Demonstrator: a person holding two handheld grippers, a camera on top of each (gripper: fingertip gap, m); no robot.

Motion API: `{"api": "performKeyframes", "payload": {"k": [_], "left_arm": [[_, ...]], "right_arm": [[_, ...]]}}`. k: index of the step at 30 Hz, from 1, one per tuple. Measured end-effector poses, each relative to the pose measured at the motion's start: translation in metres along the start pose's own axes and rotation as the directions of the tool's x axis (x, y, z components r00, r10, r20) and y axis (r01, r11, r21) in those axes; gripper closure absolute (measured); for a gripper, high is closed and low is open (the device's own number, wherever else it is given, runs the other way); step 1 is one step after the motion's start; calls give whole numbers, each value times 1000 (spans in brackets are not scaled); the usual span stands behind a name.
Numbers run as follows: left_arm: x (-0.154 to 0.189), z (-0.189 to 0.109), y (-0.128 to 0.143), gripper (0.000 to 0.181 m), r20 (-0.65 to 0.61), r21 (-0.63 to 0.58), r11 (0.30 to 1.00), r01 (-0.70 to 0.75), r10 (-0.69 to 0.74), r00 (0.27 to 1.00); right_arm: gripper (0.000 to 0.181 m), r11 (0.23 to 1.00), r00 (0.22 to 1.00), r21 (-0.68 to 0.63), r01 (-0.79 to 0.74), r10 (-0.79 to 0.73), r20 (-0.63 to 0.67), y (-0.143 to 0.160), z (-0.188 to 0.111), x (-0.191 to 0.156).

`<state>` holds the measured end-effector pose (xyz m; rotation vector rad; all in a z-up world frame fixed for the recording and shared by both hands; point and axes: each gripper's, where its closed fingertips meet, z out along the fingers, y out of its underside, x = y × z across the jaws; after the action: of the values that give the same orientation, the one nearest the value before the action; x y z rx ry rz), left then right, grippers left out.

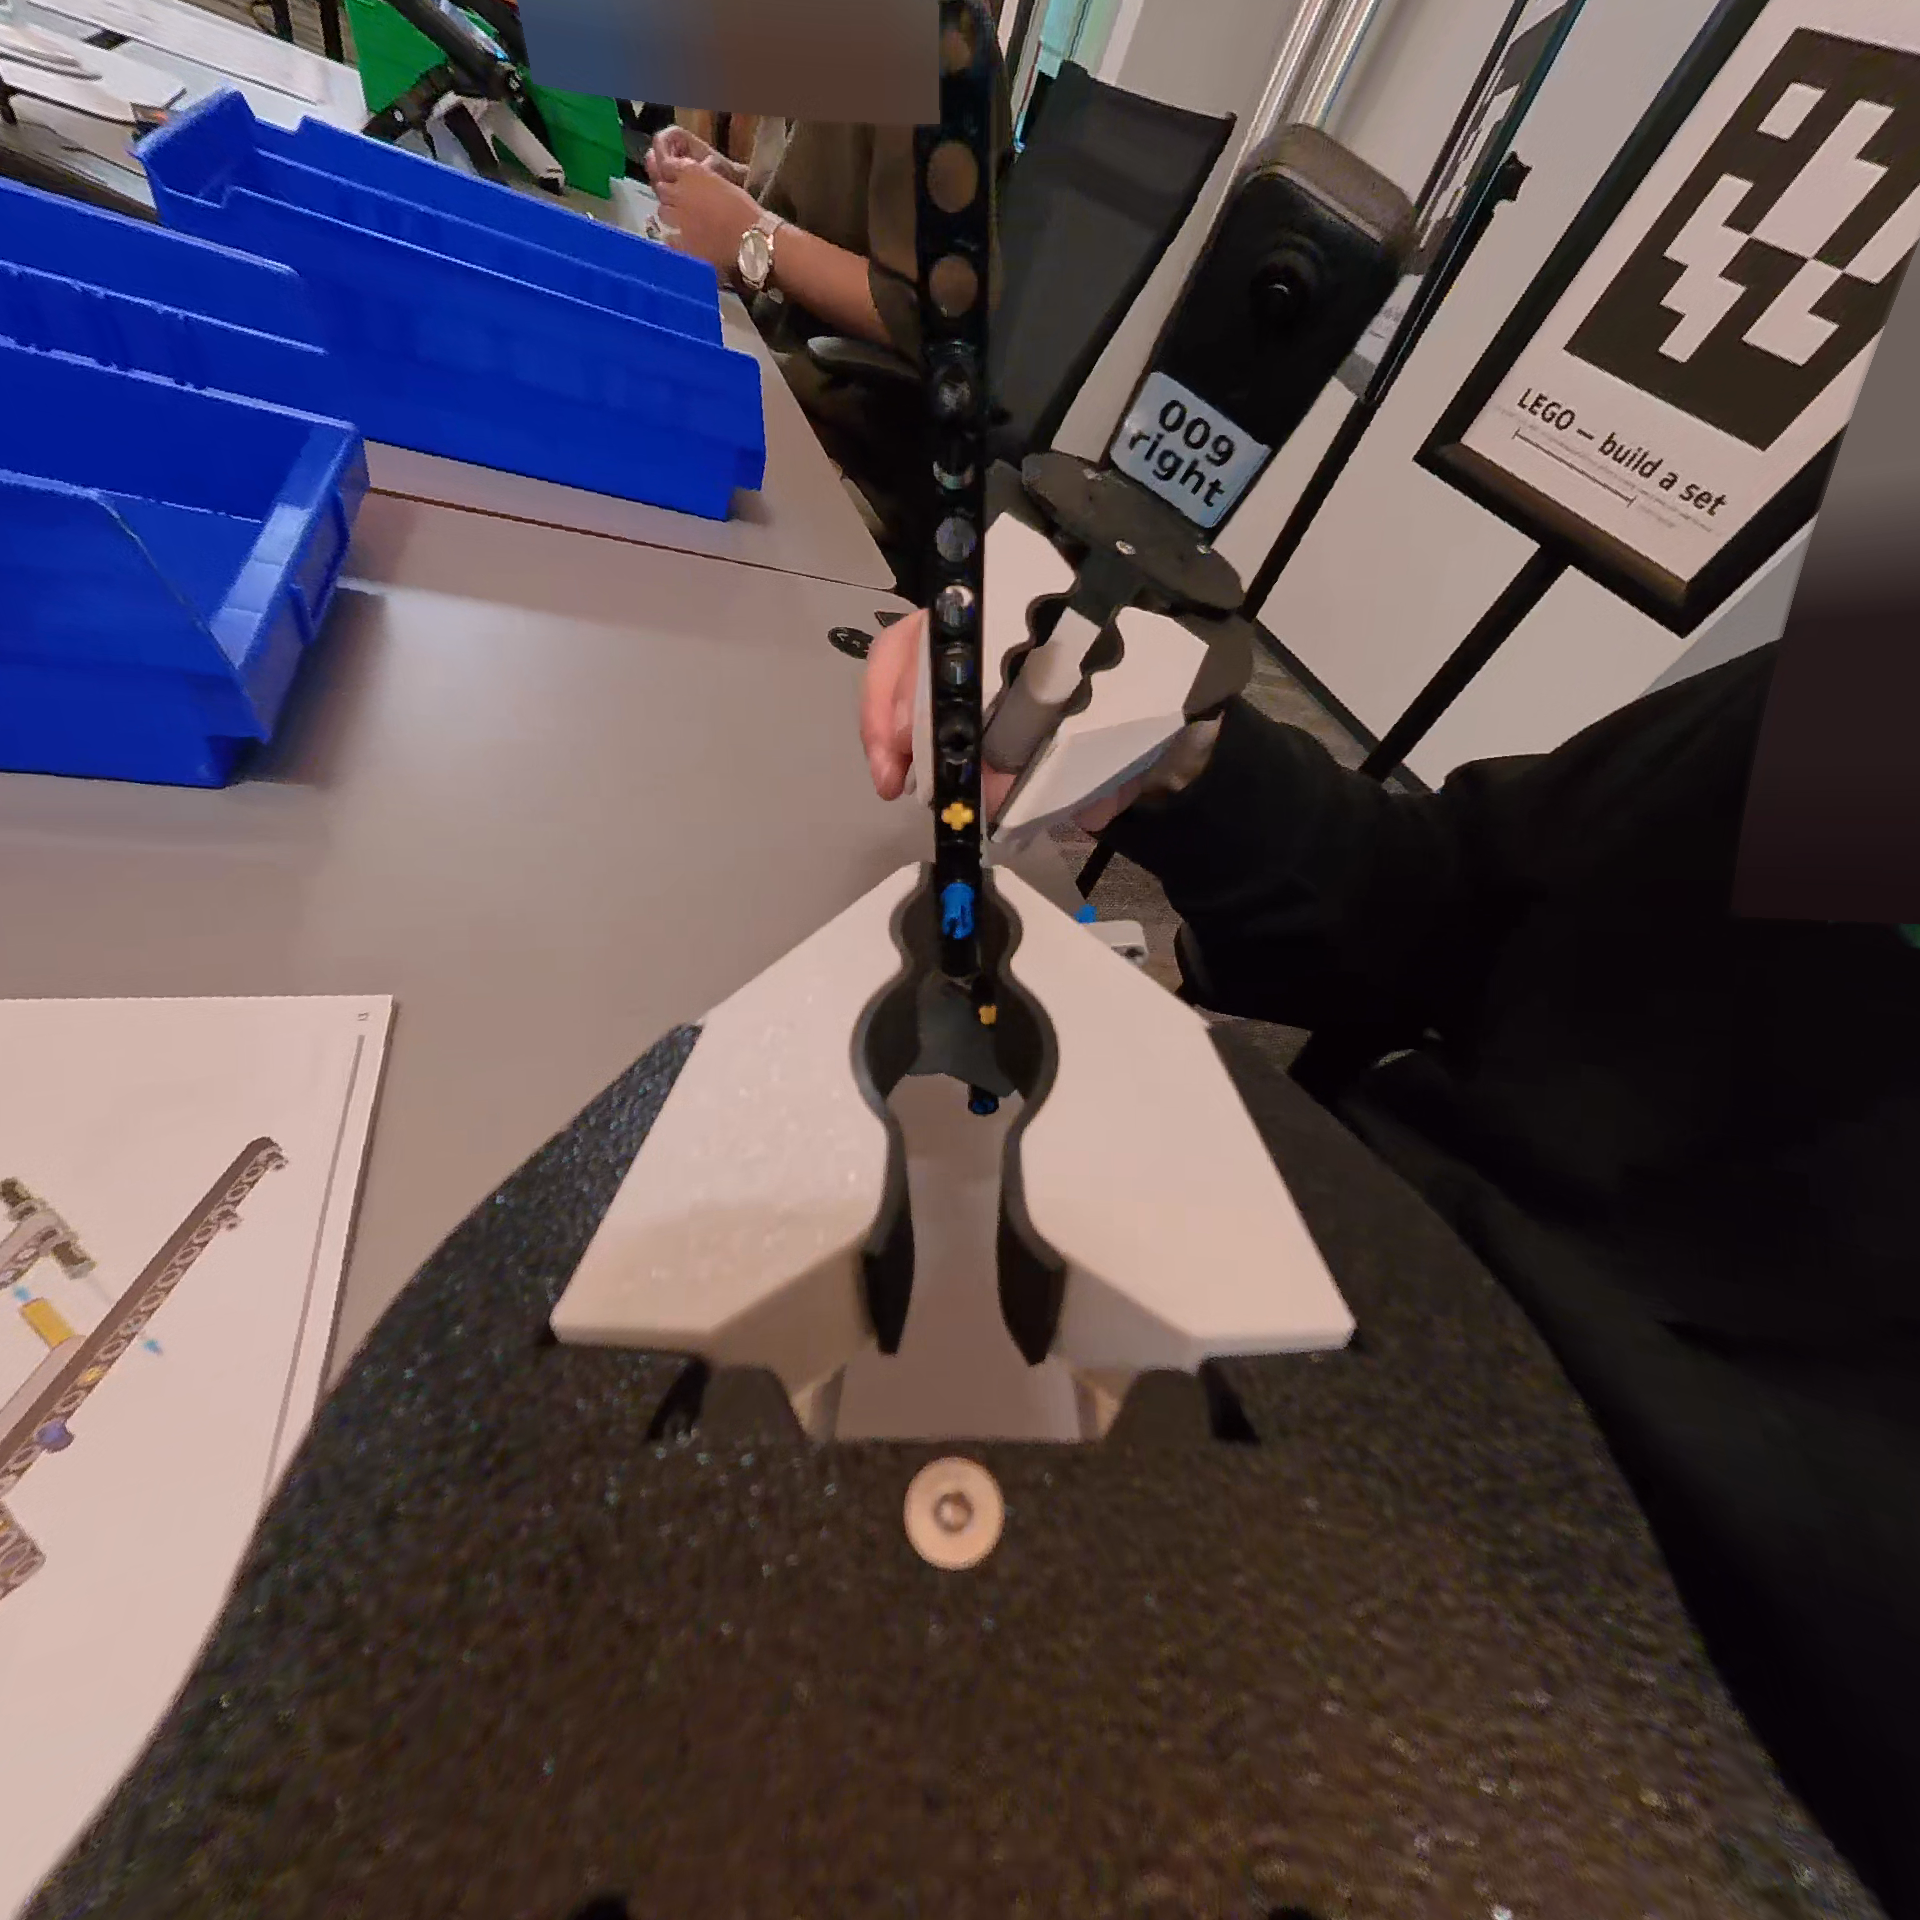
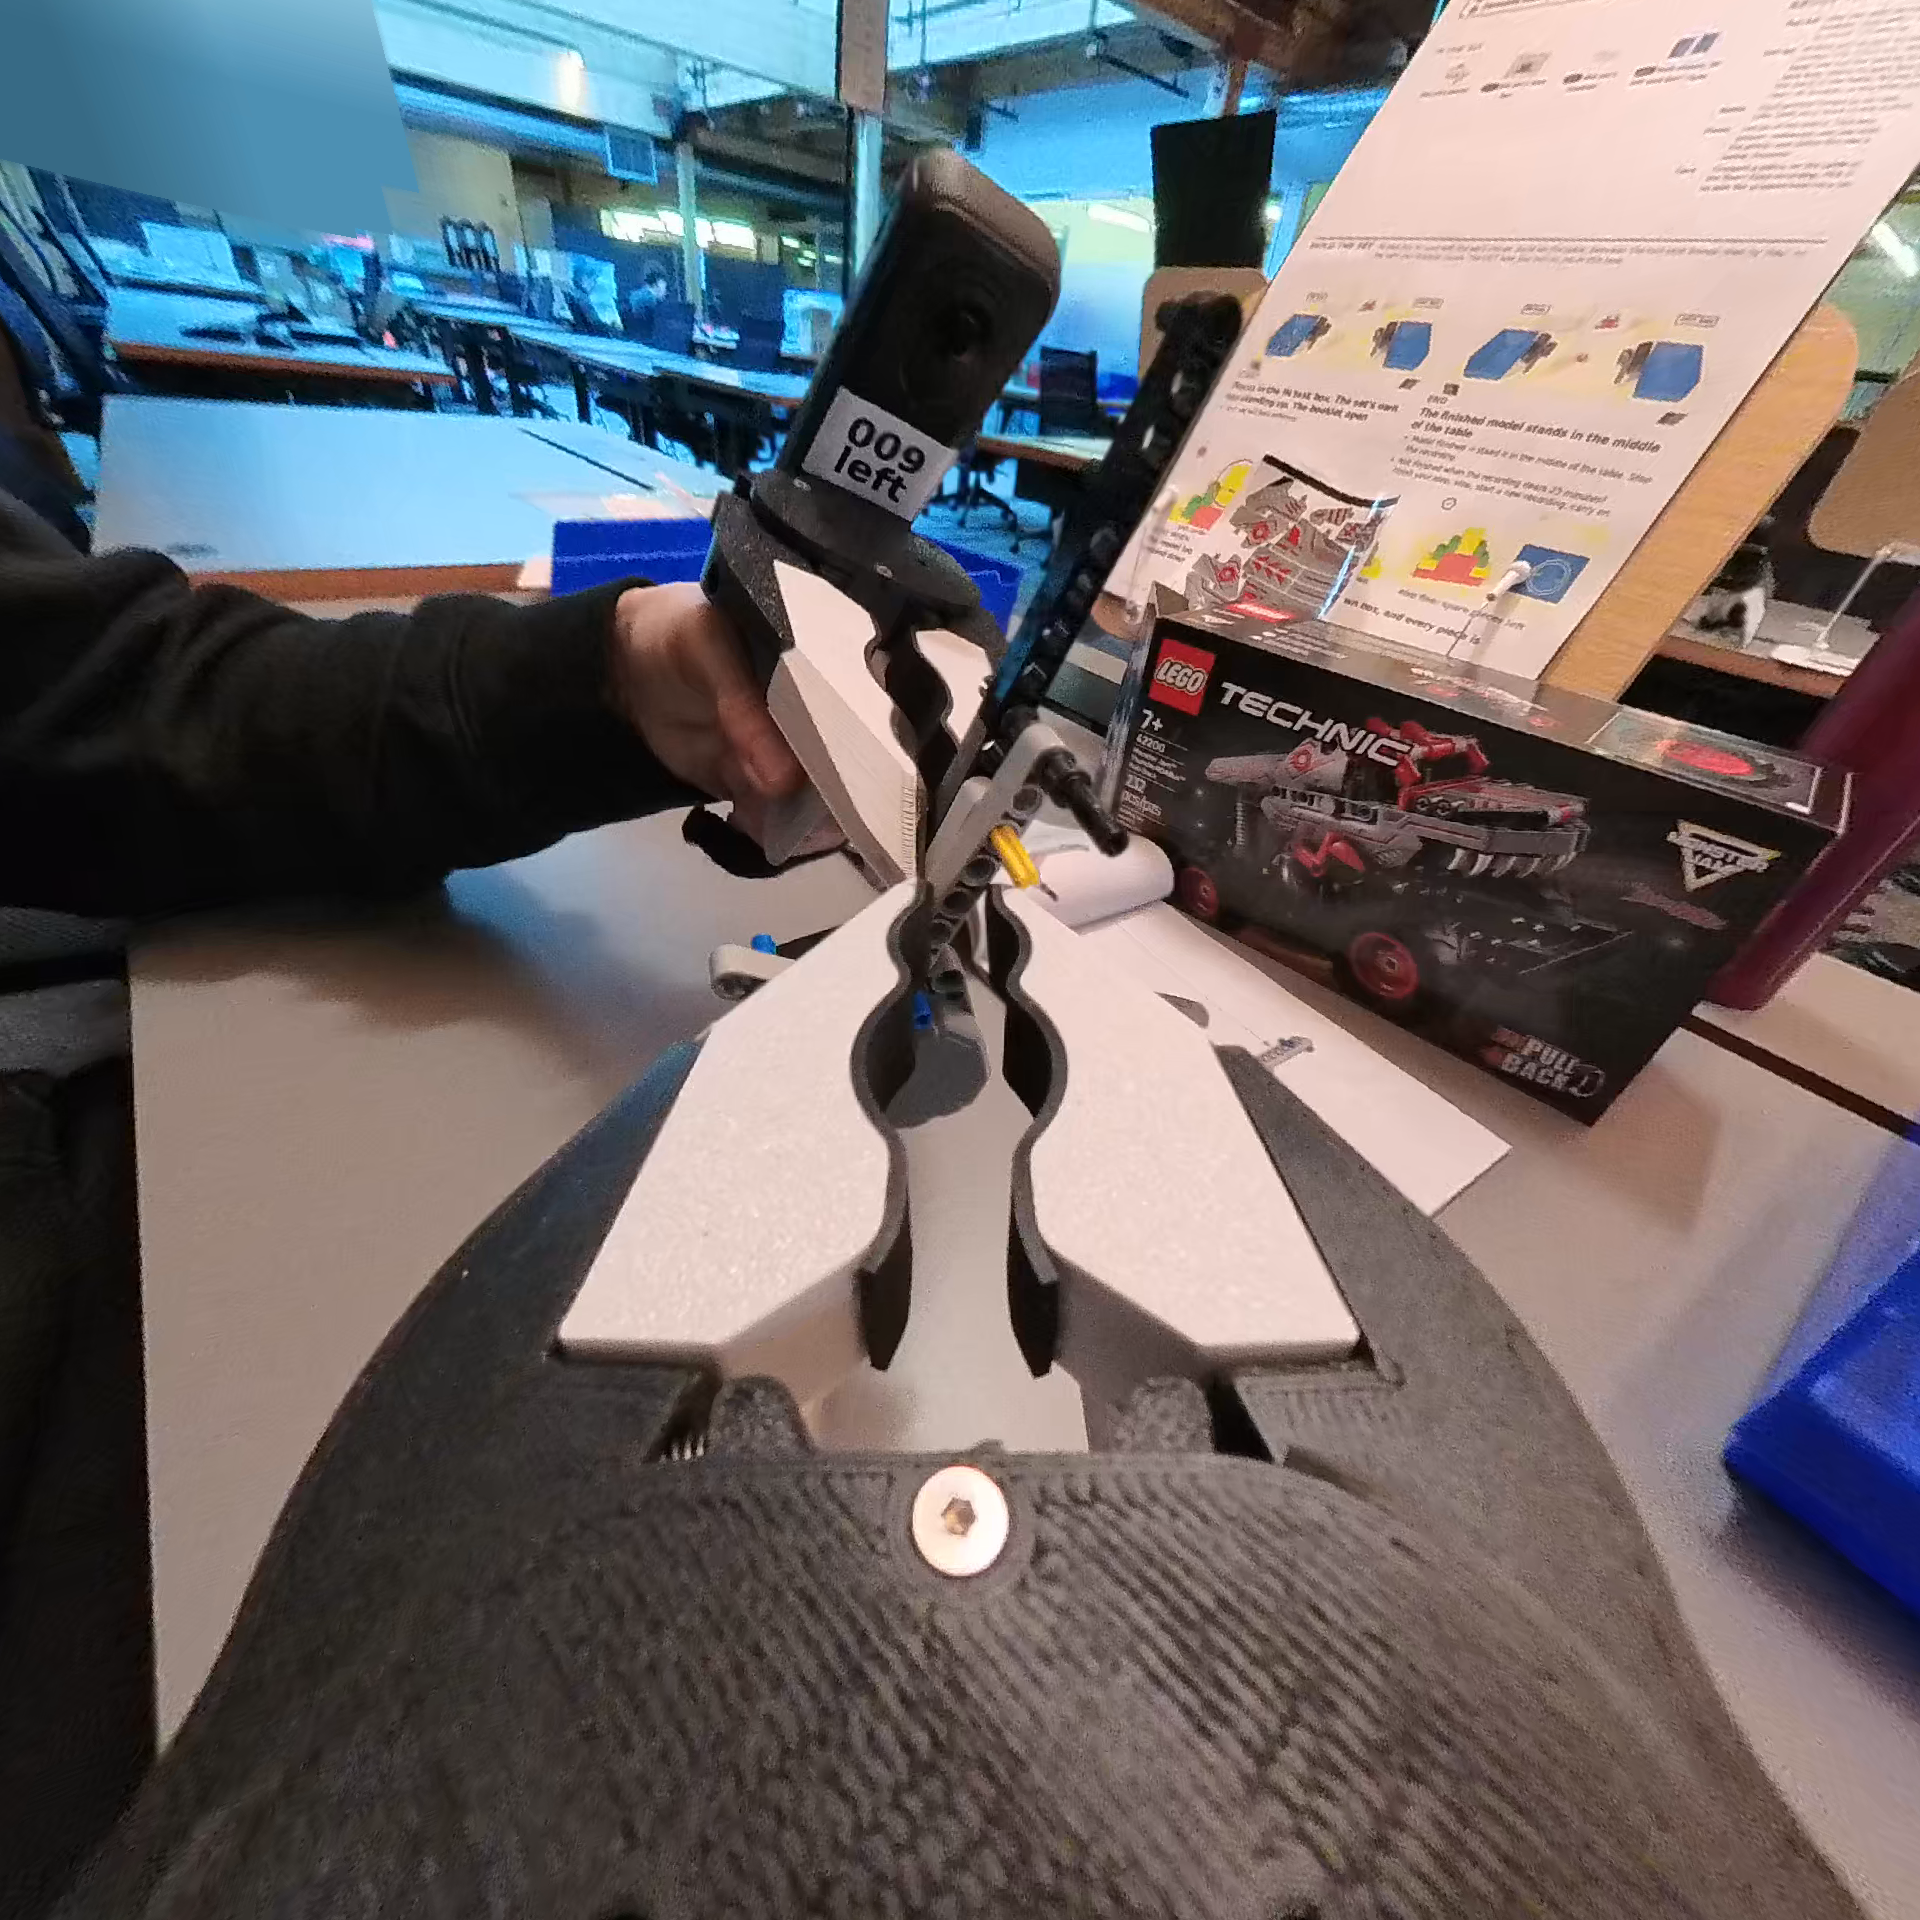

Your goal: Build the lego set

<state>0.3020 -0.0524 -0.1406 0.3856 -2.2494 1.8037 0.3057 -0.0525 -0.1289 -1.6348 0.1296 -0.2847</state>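
A long black holed beam [image 1: 954, 436] stands upright, with a blue pin [image 1: 956, 907] and a yellow axle end [image 1: 958, 816] near its lower end. My left gripper [image 1: 956, 883] is shut on that lower end. In the right wrist view the beam [image 2: 1132, 457] slants up to the right, joined to a light grey piece [image 2: 997, 790] with a yellow pin [image 2: 1016, 857] and a black pin [image 2: 1086, 800]. My right gripper [image 2: 951, 904] is shut on the bottom of this assembly. The left gripper [image 2: 920, 831] grips it just above. The right gripper also shows behind the beam [image 1: 992, 821].
Blue bins [image 1: 312, 416] line the table's left, another [image 2: 1849, 1403] lies at the right. An open instruction booklet [image 1: 156, 1247] lies near me. The set's box [image 2: 1455, 831] and a printed board [image 2: 1507, 364] stand ahead. A small white piece [image 2: 743, 961] lies on the table. Another person's hands [image 1: 707, 197] work beyond. Both grippers' tips are close together, under 4 cm apart.
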Motion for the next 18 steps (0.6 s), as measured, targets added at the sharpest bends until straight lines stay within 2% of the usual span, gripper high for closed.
{"api": "performKeyframes", "payload": {"k": [5,7,11,15,17,18], "left_arm": [[6,1,5,176,-15,-43,998,-51,51,999],[6,2,2,166,14,-32,996,-78,78,997],[6,1,-10,172,67,16,988,-153,152,986],[4,0,-6,176,100,-47,981,-190,194,976],[3,-2,-5,176,105,-65,984,-166,172,979],[2,-2,-3,176,107,-77,984,-163,171,979]], "right_arm": [[176,993,990,53,-107,101,99,-2,2,-9],[177,993,991,46,-107,103,91,-2,2,-7],[177,982,982,66,-175,170,80,-5,3,-3],[177,966,960,43,-255,248,127,-1,3,-6],[177,973,971,55,-226,220,97,-3,-1,-2],[167,972,974,84,-219,213,72,-7,-3,2]]}}
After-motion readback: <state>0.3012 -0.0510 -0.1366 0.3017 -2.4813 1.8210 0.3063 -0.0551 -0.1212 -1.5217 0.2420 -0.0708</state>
